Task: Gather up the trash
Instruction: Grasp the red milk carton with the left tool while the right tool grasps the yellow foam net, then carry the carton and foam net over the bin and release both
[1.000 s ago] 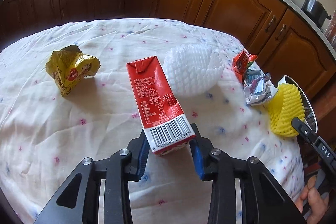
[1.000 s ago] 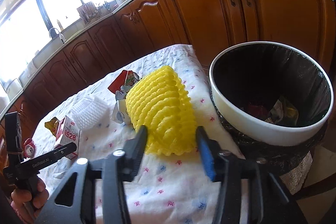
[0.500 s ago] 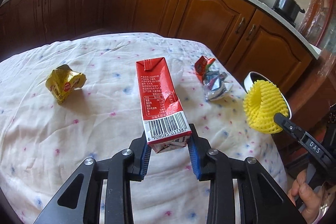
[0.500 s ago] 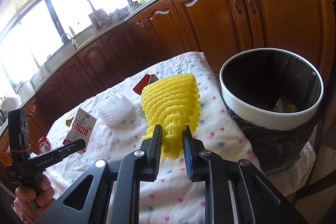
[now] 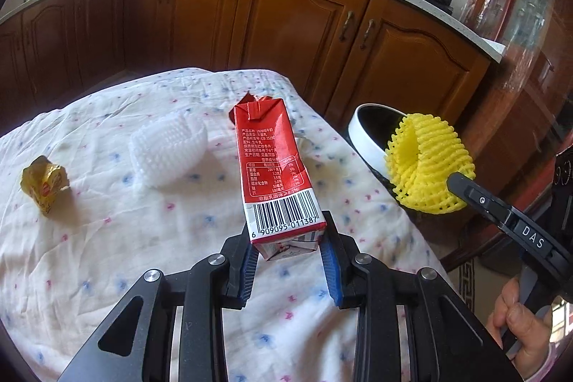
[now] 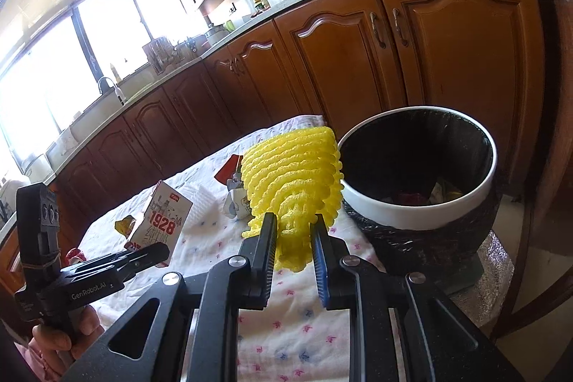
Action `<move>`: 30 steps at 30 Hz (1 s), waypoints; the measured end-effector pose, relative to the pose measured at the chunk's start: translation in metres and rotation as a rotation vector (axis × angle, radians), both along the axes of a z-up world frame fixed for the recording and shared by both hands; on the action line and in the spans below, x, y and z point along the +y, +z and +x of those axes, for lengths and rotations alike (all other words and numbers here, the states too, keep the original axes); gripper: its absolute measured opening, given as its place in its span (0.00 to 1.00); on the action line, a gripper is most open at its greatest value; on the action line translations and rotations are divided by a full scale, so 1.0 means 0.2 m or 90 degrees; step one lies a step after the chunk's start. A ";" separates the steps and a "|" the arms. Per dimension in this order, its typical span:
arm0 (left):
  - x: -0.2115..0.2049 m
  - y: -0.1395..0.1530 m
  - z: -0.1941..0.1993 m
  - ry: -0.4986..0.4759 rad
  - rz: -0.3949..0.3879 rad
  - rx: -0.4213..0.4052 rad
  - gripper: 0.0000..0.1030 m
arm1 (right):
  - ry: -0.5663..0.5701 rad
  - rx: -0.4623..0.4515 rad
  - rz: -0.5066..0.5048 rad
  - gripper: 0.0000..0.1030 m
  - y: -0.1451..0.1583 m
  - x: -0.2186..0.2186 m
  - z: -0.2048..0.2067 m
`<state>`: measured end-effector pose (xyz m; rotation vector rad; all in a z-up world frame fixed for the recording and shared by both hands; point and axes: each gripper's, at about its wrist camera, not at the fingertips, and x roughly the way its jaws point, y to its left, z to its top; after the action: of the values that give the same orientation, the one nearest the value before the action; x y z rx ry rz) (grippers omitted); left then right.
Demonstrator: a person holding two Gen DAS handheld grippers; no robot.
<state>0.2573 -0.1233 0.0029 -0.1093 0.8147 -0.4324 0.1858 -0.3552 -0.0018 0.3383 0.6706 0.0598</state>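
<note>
Here, milk carton upright, top leaning away

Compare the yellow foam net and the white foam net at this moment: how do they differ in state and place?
The yellow foam net is pinched in the right gripper and held up beside the trash bin; the white foam net lies untouched on the tablecloth. The yellow one looks squeezed at its gripped end, while the white one keeps its loose, rounded shape. Both are soft mesh fruit sleeves, still outside the bin.
</note>
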 end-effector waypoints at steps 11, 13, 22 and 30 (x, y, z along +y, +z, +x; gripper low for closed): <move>-0.22 0.02 0.06 -0.062 0.017 -0.017 0.30 | -0.039 -0.012 0.000 0.18 0.04 -0.14 -0.05; -0.25 0.02 0.08 -0.071 0.019 -0.019 0.30 | -0.045 -0.013 0.001 0.19 0.05 -0.17 -0.05; -0.43 0.04 0.20 -0.114 0.030 -0.026 0.30 | -0.078 -0.014 0.002 0.19 0.05 -0.30 -0.04; -0.65 0.08 0.36 -0.158 0.049 -0.035 0.30 | -0.102 -0.001 -0.010 0.19 0.05 -0.44 0.05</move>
<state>0.3296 -0.2533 0.0179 0.0761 0.7925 -0.6341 0.1959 -0.4439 0.0076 0.3759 0.6405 -0.0976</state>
